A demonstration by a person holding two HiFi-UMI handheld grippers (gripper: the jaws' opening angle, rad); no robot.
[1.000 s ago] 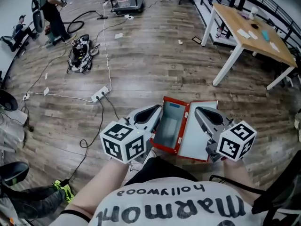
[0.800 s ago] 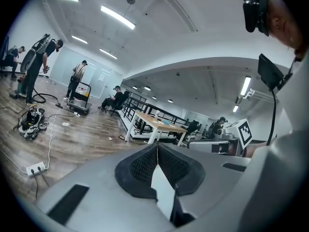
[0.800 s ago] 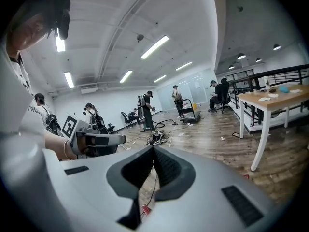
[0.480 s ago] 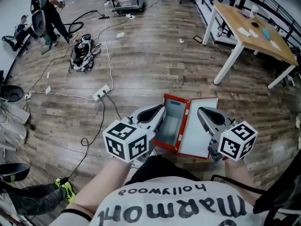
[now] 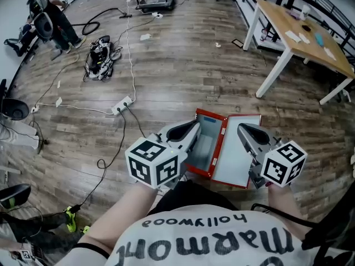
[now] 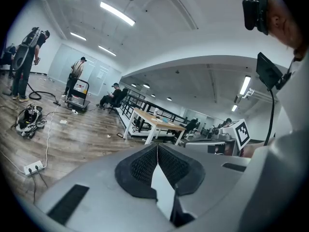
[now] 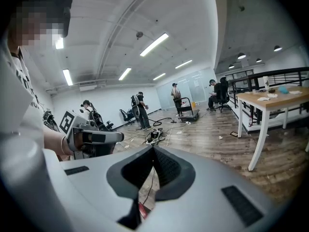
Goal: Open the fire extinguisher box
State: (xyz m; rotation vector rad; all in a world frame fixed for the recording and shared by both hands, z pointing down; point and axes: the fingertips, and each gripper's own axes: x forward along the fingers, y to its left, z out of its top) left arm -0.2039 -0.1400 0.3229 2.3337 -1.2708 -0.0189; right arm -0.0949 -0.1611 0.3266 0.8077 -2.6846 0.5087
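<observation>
Since the fire extinguisher box [image 5: 206,146] lay open on the floor [image 5: 166,76] — door [image 5: 238,157] swung rightward — the left tongs [image 5: 192,127] and right tongs [image 5: 243,128] hovered over it, both closed, empty.

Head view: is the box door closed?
No, the red box lies with its door swung wide open to the right, its inside showing.

- The fire extinguisher box [image 5: 221,140] lay flat on the wooden floor [image 5: 166,65] just in front of me, already open.
- Its frame was red; I saw a shallow, pale grey inside with a blue patch at the far end.
- Its door [image 5: 237,151] lay swung out to my right, pale inner face up, red-edged.
</observation>
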